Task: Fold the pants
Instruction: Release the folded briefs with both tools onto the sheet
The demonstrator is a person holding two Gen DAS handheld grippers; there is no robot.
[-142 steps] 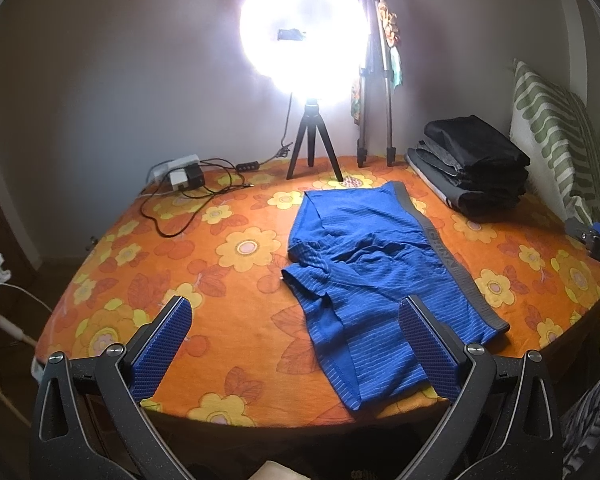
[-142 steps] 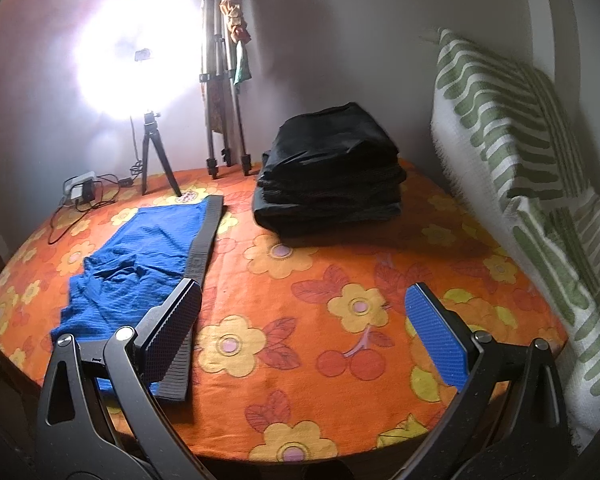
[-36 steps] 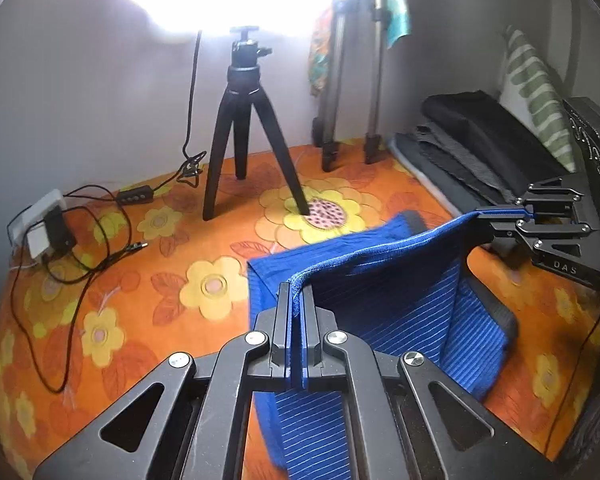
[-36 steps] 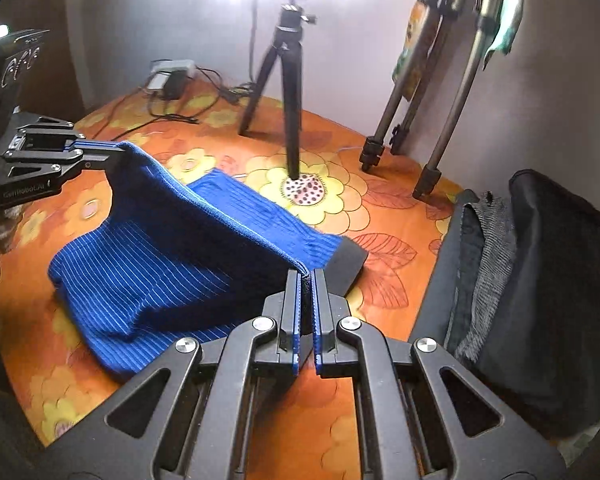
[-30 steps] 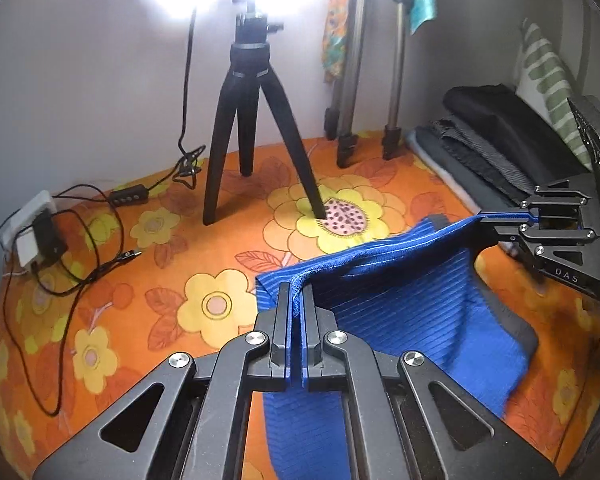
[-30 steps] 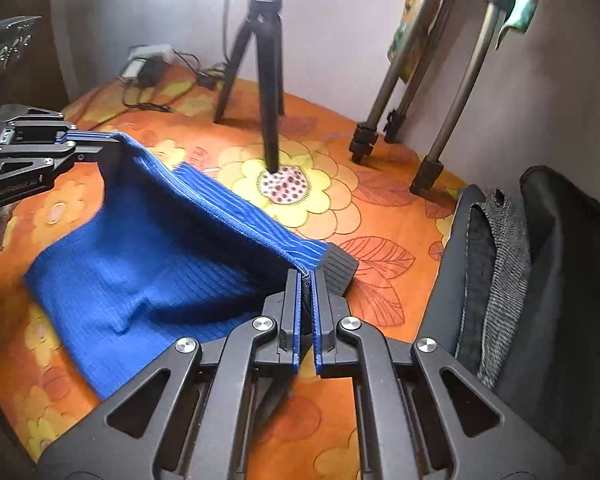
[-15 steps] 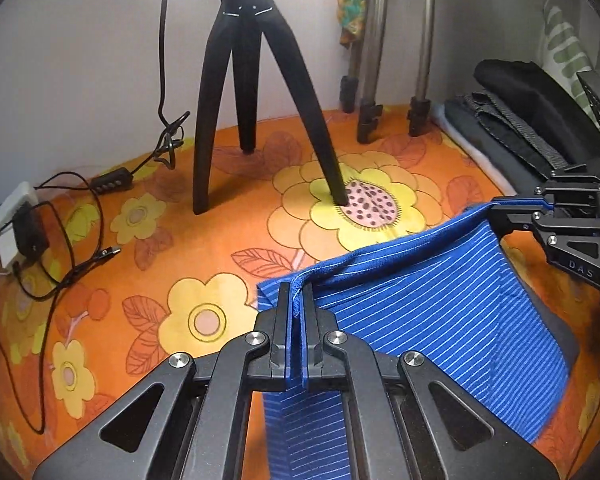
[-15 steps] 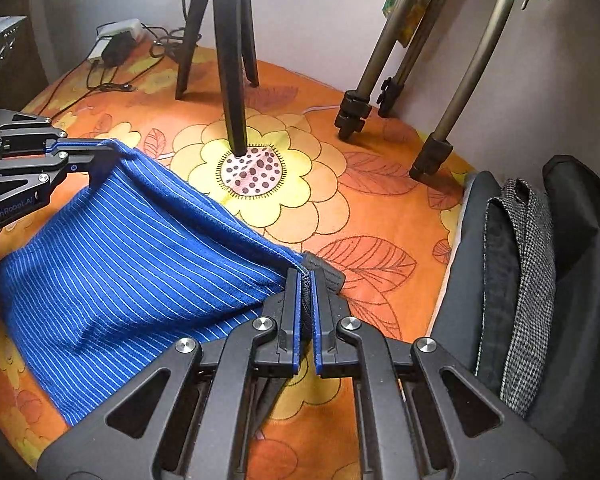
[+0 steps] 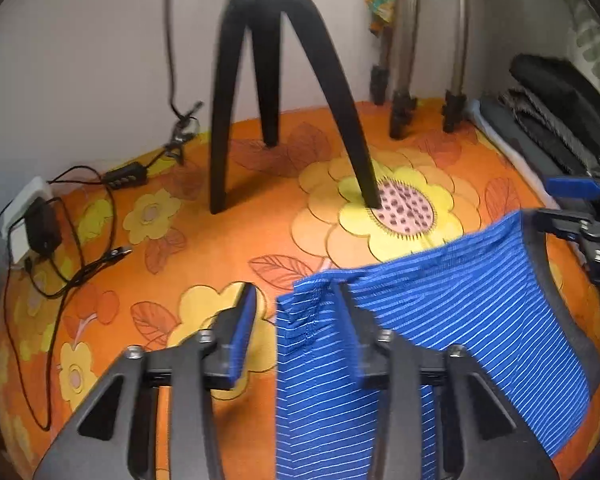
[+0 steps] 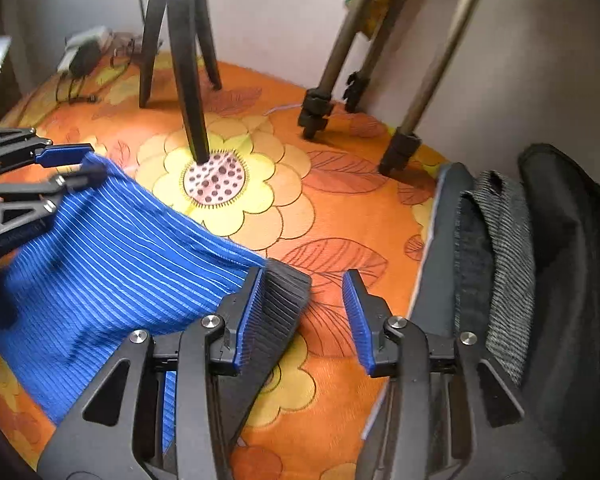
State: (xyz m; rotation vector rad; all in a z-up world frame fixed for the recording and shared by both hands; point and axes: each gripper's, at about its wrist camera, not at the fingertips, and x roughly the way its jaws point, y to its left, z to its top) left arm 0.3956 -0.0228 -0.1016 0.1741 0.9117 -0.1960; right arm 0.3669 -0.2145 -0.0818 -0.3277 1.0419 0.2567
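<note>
— Looking from the biggest thing down: what do you have on the orange flowered cloth (image 9: 228,248)?

— I see the blue striped pants (image 9: 440,320) lying on it, doubled over, their grey waistband (image 10: 280,304) at the right edge. Their far edge lies just before the big yellow flower, near the foot of the black tripod (image 9: 276,80). A stack of dark folded clothes (image 10: 540,260) lies at the right, close to the waistband, so I judge that is where finished pieces go.

— And your tools?

— My left gripper (image 9: 296,332) has its jaws apart; the corner of the pants lies between them, not pinched. My right gripper (image 10: 304,316) is spread apart too, and the waistband rests against its left finger only.

— Why so?

— I think the fold is laid down, so both corners are let go together to keep the edge straight. The cables and charger (image 9: 36,224) at the far left stay well apart from the work.
</note>
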